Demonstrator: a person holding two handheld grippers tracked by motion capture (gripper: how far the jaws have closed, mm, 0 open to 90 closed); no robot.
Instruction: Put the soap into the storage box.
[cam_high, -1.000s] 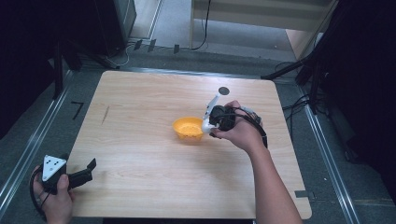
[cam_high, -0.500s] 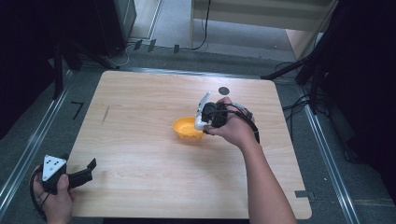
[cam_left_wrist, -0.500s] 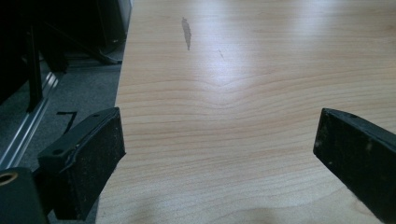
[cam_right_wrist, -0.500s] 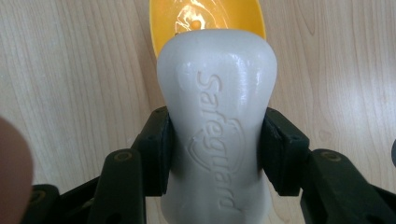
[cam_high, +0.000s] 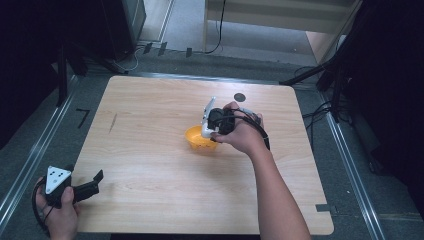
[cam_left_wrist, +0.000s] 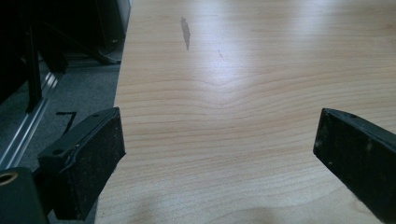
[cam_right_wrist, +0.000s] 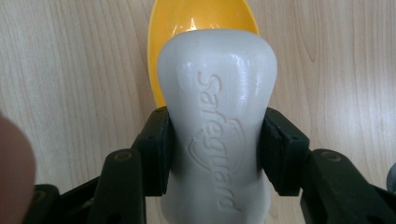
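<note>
Two grippers were in our hands at this moment, and we took them from the near edge outward. Nearest us, the left gripper (cam_high: 82, 189) sat at the front left corner of the wooden surface (cam_high: 150, 165), its fingers (cam_left_wrist: 86, 158) spread wide with nothing between them but bare wood; it had not shifted from the earlier high views.

Farther out, near the middle of the surface, the right gripper (cam_high: 212, 124) had its fingers (cam_right_wrist: 156, 154) clamped on both flanks of a white bar of soap (cam_right_wrist: 217, 130) embossed "Safeguard". The grip looked firm and was as tight as it had been a second ago. What changed was position: across the earlier high views we had carried the soap leftward, so that it now hung over the right part of the orange bowl (cam_high: 199, 137) rather than beside it. In the right gripper view the bowl's yellow-orange interior (cam_right_wrist: 201, 18) showed just past the end of the bar. We judged the carry nearly finished, with lowering and release left to do.

Beyond the bowl, the surface ran open to its far edge, save for a small dark disc (cam_high: 240, 97) near that edge. Open wood lay all around the bowl, and every edge stood well apart from it.
</note>
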